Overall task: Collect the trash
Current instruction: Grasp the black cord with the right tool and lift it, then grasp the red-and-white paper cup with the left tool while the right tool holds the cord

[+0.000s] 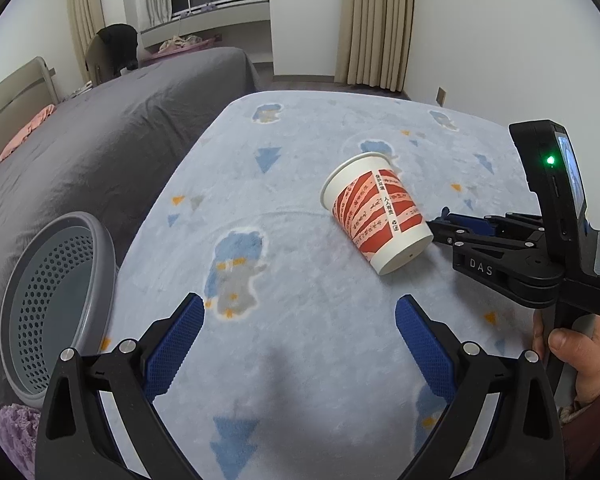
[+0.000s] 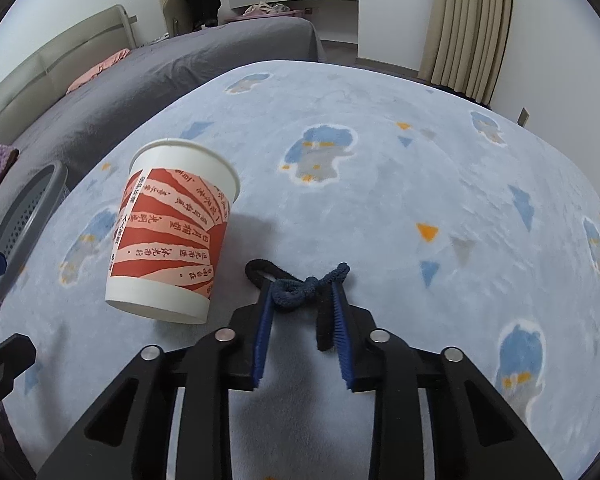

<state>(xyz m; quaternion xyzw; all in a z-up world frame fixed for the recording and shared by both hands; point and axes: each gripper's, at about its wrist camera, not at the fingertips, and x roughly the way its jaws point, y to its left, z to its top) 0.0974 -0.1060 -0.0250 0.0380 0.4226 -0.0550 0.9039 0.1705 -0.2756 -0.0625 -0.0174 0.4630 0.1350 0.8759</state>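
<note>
Pale blue fleece, printed with little cartoon figures and triangles, covers the blanket I'm working over. From the left wrist view, my left gripper hangs above a bare stretch of it with its jaws spread wide and nothing between them; I judge it is simply parked there, clear of the work. Off to its left a grey perforated basket leans against the edge of the blanket with its mouth towards me, which looks like the place meant for the trash. Further out, a red-and-white paper cup lies tipped on its side, rim pointing away. My right gripper comes in from the right, its tip just beside the cup's base; from here I cannot tell what it has hold of. The hand gripping its handle shows at the frame's edge.

From the right wrist view, things are clearer. The right gripper is closed down on a dark hair tie, its blue pads pinching the twisted middle while loops stick out on both sides and one end trails back between the fingers. The cup lies just to the left, not touched. The basket shows at the far left, so I reckon the tie has to be carried across past the cup.
</note>
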